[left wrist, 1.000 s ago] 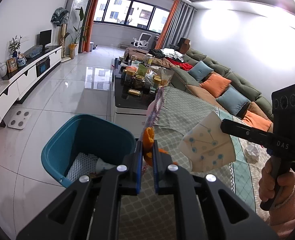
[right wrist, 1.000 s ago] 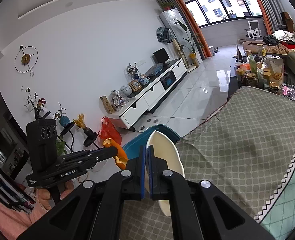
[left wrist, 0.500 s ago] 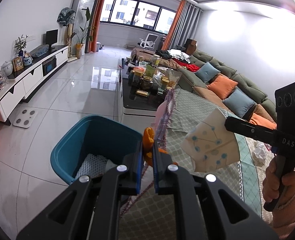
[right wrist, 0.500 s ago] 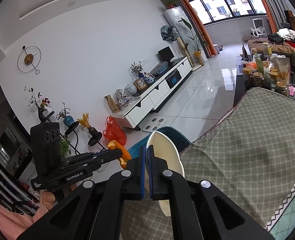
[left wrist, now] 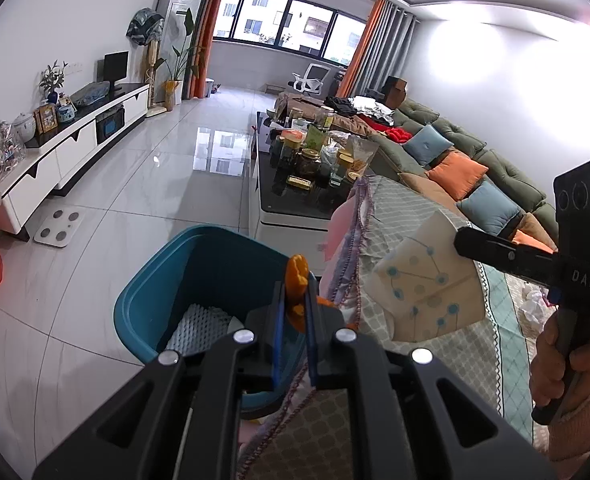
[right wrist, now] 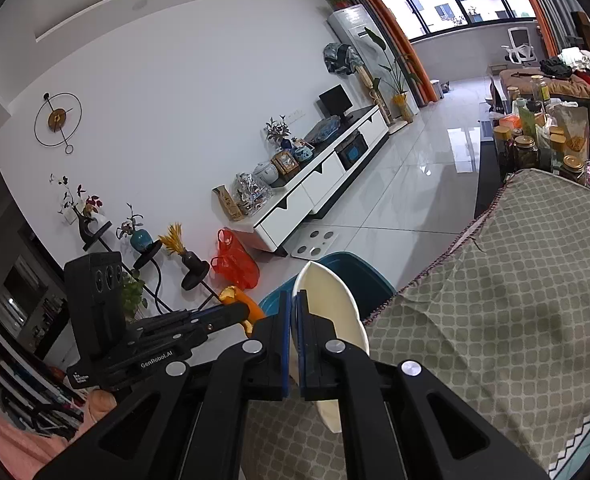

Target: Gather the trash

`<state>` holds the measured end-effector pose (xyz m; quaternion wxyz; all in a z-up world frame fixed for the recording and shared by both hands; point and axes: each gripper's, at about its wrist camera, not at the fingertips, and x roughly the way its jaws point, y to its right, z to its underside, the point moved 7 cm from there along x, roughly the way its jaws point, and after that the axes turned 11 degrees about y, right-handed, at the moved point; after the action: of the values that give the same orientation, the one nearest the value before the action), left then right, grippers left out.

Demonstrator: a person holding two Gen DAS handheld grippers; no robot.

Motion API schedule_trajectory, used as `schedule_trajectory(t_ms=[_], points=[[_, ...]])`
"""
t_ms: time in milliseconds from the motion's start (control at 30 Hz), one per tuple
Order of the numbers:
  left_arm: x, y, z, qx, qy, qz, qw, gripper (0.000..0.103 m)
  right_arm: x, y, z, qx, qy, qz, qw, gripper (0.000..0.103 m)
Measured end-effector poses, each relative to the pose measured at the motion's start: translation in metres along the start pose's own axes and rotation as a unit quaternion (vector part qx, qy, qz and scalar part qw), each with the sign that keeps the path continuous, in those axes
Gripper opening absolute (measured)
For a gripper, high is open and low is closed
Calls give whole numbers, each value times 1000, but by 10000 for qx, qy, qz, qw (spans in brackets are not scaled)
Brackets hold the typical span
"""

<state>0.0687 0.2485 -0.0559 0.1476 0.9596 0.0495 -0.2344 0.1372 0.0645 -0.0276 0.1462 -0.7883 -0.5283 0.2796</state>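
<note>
A white TV cabinet (left wrist: 71, 148) stands along the wall. A green sofa (left wrist: 467, 156) carries orange and blue cushions. Jars crowd a dark coffee table (left wrist: 291, 200).

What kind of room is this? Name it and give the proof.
Almost certainly a home living room: a long green sofa with cushions, a low white TV cabinet carrying a screen, and a dark coffee table crowded with jars.

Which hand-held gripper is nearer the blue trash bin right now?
Left. The left hand-held gripper, holding orange peel, is at the blue bin's rim; the right hand-held gripper, holding a paper cup, is farther off over the cloth.
</note>
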Motion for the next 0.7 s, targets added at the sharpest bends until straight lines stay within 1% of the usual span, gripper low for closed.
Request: schedule_trajectory(t_ms=[367, 700], points=[[9, -13, 1, -64, -34, -103, 9999, 10, 17, -5, 5, -41, -112, -53, 9999, 3], [15, -27, 6, -172, -80, -224, 9996, 10, 39, -6, 2, -8, -212, -76, 9997, 3]])
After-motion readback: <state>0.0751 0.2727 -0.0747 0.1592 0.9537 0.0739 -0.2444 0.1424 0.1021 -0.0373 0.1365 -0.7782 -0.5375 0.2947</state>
